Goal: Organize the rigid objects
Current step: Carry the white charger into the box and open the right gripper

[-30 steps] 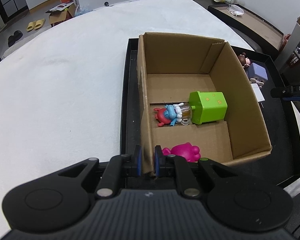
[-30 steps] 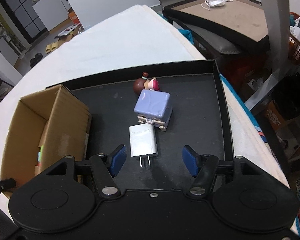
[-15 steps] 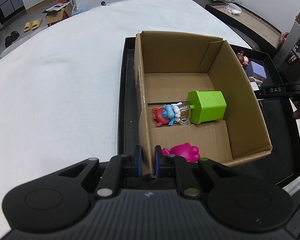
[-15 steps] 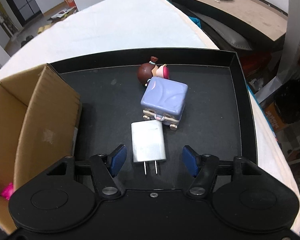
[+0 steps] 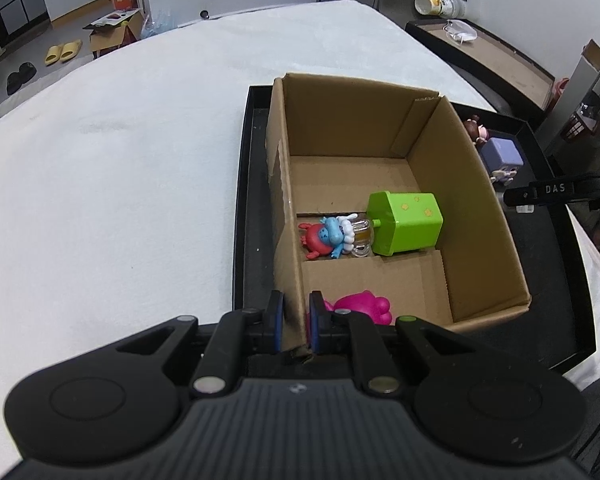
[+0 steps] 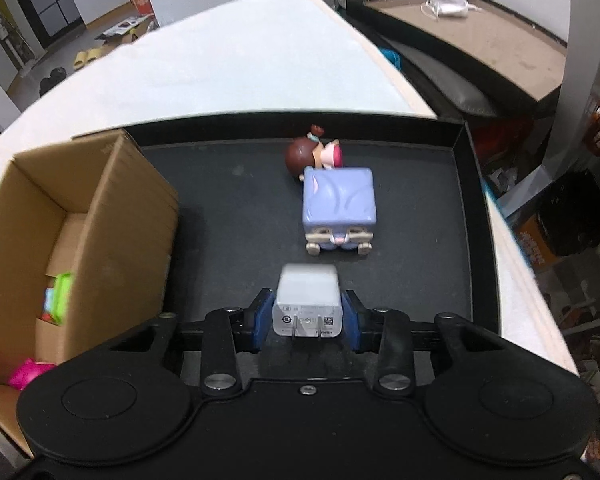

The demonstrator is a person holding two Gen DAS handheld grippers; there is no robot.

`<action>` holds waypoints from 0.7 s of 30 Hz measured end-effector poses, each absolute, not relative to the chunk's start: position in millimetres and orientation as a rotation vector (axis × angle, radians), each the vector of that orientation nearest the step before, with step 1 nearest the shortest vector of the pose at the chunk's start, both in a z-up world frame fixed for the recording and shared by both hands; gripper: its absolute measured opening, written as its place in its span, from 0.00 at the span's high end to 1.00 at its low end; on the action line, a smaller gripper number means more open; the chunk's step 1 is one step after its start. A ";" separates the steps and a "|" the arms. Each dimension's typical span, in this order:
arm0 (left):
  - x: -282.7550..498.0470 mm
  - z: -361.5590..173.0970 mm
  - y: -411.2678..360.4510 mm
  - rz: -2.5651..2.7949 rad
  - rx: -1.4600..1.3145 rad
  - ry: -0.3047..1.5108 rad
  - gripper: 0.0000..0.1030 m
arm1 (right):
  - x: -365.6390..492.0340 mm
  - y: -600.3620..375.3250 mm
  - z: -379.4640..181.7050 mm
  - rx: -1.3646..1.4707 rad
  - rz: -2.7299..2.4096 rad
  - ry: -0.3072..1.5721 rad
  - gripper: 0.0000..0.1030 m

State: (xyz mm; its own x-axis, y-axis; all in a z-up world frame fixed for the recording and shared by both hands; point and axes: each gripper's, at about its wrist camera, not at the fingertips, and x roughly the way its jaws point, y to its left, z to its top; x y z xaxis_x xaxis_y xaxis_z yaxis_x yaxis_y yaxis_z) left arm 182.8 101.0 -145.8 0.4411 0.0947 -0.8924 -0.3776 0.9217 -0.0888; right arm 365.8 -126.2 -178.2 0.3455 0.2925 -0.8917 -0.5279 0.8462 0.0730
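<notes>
While the white charger (image 6: 307, 300) sits pinched between the blue pads of the right tool (image 6: 307, 318), just in front of the purple cube toy (image 6: 339, 200) on the black tray (image 6: 466, 216), the pick-up step looks under way. Left of the charger stands the cardboard box (image 6: 112, 216). The left tool (image 5: 293, 322) is clamped on its wall. Next, I think, the charger must be lifted over that wall and dropped inside.

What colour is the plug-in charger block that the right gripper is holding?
White charger block, seen best in the right wrist view.
</notes>
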 end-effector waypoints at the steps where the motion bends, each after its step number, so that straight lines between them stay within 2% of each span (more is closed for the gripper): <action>1: 181.8 -144.9 101.1 0.297 -0.295 1.074 0.88 | 364.6 -125.8 -174.8 -0.246 0.543 1.091 0.65; 21: 165.6 -133.6 108.2 0.260 -0.352 0.998 0.90 | 344.9 -96.7 -105.0 -0.240 0.616 0.949 0.65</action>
